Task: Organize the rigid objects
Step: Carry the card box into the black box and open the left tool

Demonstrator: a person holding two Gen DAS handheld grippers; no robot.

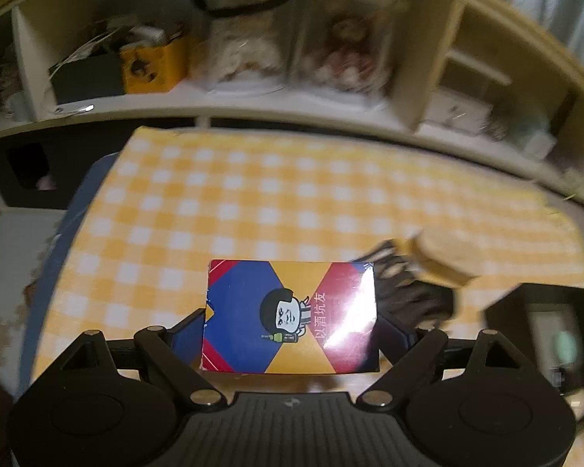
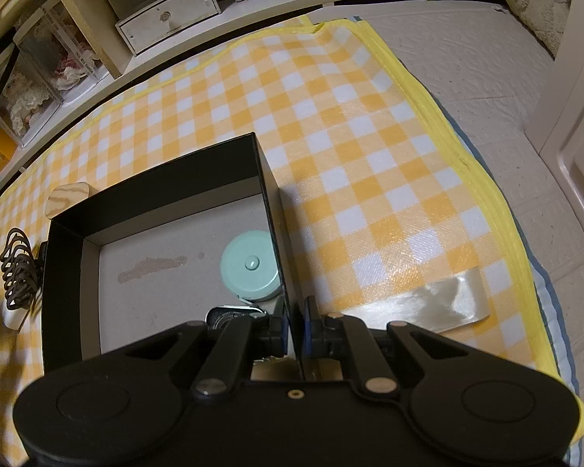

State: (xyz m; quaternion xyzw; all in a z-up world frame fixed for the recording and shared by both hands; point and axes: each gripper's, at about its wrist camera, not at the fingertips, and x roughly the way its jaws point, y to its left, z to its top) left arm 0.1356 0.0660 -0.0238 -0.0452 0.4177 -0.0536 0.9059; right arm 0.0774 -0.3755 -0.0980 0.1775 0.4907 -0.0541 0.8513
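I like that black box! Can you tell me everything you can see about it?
The black box is an open, lidless rectangular tray, probably cardboard, with black walls and a pale grey floor bearing a brownish smear. It sits flat on the yellow checked mat. Inside lie a mint-green round case and a dark round item, partly hidden. The right gripper pinches its right wall.
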